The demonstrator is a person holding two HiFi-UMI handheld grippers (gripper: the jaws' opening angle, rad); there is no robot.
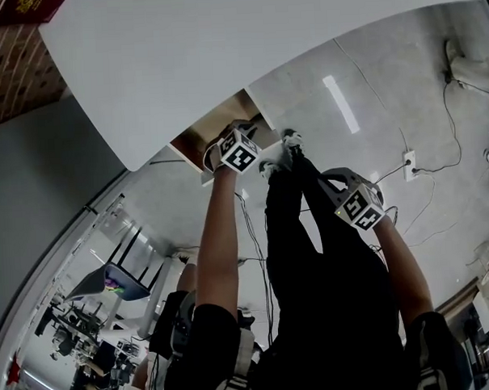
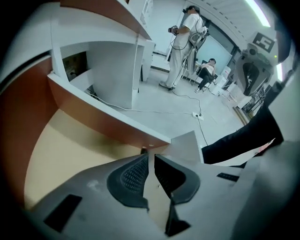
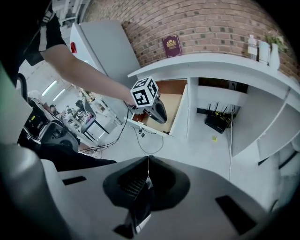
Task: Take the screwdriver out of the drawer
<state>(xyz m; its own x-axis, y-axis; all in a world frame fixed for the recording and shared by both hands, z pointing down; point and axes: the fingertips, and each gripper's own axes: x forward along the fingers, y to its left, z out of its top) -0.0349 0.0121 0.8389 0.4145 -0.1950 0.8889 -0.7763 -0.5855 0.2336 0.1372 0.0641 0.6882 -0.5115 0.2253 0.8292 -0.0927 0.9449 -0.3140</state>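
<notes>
Left tongs (image 2: 151, 157) hover over the open drawer (image 2: 70, 150), a sliver apart and empty. Right tongs (image 3: 148, 161) are pressed together, well back. No screwdriver showing, so it's tucked deeper in or already out, can't say.

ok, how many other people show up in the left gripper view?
2. A standing person in white on the open floor past the desk; a seated person just right of them. Others may be hidden.

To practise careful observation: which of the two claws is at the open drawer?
The left claw, its jaws slightly apart over the bottom of the drawer; the right claw hangs back, shut, over the floor.
</notes>
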